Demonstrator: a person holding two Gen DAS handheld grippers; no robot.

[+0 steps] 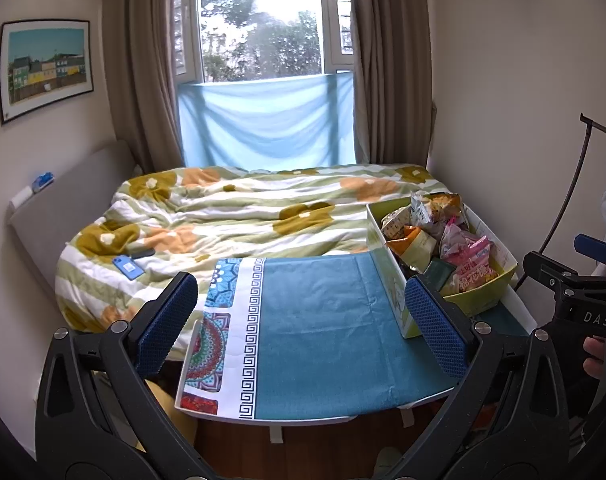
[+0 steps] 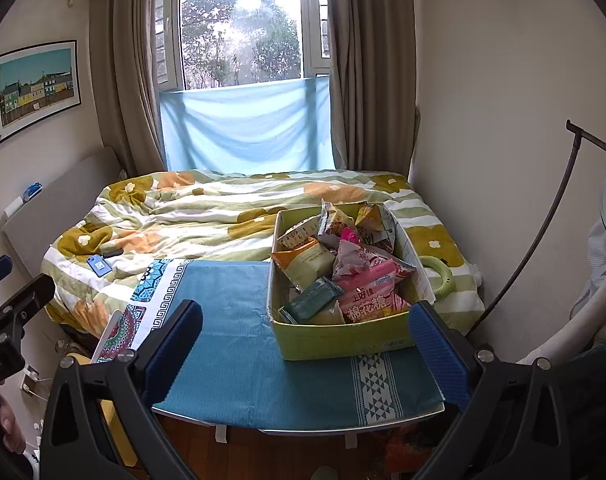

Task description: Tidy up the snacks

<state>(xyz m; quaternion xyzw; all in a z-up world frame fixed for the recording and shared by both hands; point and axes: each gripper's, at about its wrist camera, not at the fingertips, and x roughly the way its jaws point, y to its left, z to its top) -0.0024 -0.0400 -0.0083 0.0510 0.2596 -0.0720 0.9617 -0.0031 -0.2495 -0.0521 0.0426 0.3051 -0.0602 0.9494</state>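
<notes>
1. At the lower right of the right wrist view, a green cardboard box [image 2: 343,340] stands on a small table covered by a teal cloth [image 2: 239,360], its near wall just beyond the right gripper [image 2: 307,344]. The same box sits at the right edge of the left wrist view.

2. Inside it the snacks [image 2: 343,268] lie heaped loosely, overlapping at angles: a pink marshmallow bag [image 2: 369,294] toward the front, a dark green packet [image 2: 313,298] beside it, an orange-and-cream bag [image 2: 307,260] at the left, and crinkled packets at the back. A jumble like this fits packets dropped in to gather them, and equally a pile waiting to be sorted; the frames do not settle which.

3. In the middle and left of both views the cloth lies bare, a flat spot that would suit laying packets out.

4. The right gripper's jaws stand wide apart and hold nothing, framing the box's near wall.

5. The left gripper [image 1: 301,324] hangs over the cloth's middle, jaws likewise spread and empty, with the box just beyond its right finger.

6. Behind the table, a flowered quilt [image 2: 191,216] covers the bed, with a blue phone [image 2: 99,266] at the left and a pale green ring [image 2: 437,276] to the right of the box.
</notes>
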